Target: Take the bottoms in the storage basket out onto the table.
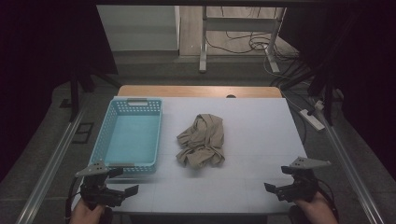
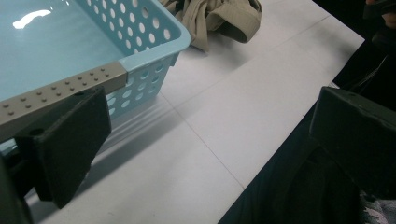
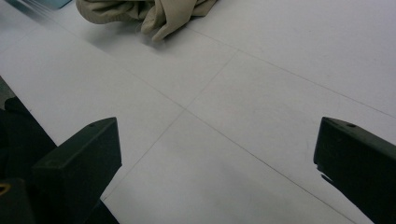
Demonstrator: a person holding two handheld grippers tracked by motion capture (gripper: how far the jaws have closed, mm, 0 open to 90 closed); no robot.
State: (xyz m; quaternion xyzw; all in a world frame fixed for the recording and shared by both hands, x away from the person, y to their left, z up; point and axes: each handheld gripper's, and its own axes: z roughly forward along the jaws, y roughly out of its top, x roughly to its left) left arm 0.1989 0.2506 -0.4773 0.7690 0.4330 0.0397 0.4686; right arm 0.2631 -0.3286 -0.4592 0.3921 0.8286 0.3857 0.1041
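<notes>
Both sets of jaws stand wide apart with nothing between them, and that is how I read it from up high first. From the high view, I have my left gripper (image 1: 122, 181) at the near left corner of the table (image 1: 252, 121), just in front of the blue basket (image 1: 132, 135), and my right gripper (image 1: 276, 179) at the near right corner, well apart from everything. A crumpled beige cloth (image 1: 201, 141) lies in the middle of the white top, just to the right of the basket and not touching it. The basket sits with its long side running away from me, and its floor looks bare. I can see a hand (image 1: 86, 212) under the left gripper and another hand (image 1: 320, 207) under the right one, at the bottom edge.

Over to the left gripper view: its two black jaws sit far apart, the left one right up against the near corner of the basket (image 2: 154, 42), beneath its grey handle strip (image 2: 65, 91). The cloth (image 2: 219, 16) shows beyond the basket's far corner, at the top edge.

Now the right gripper view: jaws spread wide again, bare white table (image 3: 224, 130) between them, and the cloth (image 3: 149, 14) lying ahead at the top, well clear of both jaws.
</notes>
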